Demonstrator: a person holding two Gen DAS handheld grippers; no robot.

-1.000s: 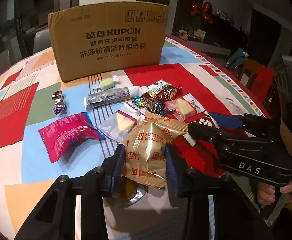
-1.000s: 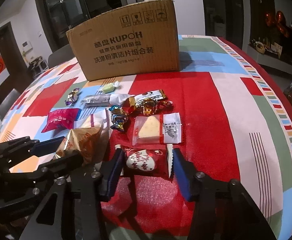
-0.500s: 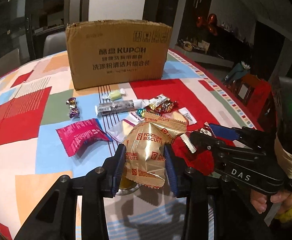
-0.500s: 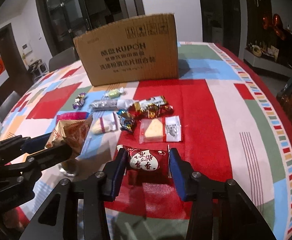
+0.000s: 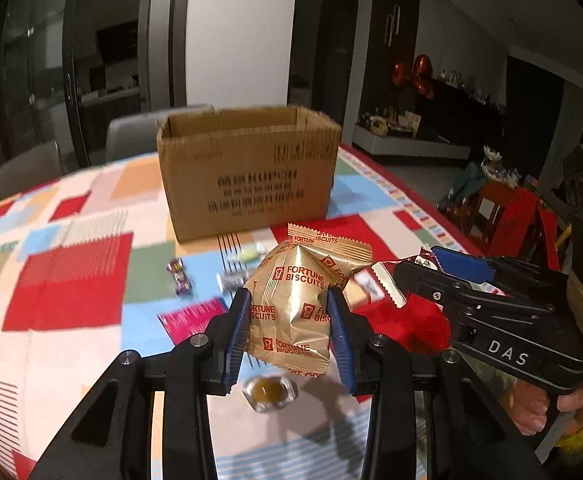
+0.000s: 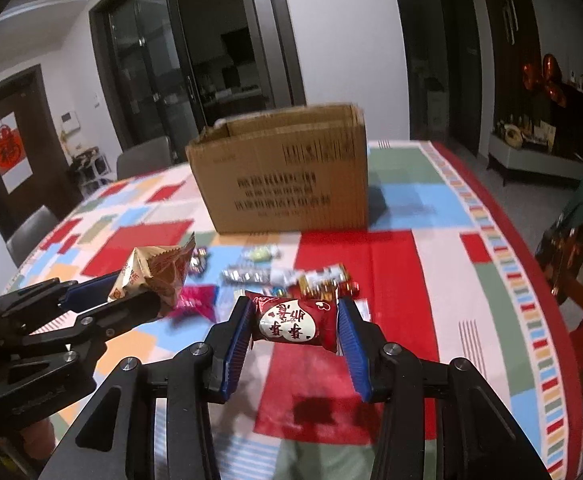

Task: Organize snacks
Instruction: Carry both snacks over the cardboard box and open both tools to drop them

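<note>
The left gripper is pinching a crinkly gold packet reading "FORTUNE BISCUITS" in red. The right gripper is squeezing a glossy red packet bearing a white oval with red Chinese characters. Both packets are hanging above the patchwork tablecloth, higher than 0.5 s ago. The open cardboard box is sitting behind the scattered sweets; its print is now blurred. A round foil cup is lying below the gold packet.

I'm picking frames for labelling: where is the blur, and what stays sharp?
Left wrist view: box print and table candies smeared, gold packet in the left tool crisp. Right wrist view: box and loose sweets smeared, red packet in the right tool readable.
</note>
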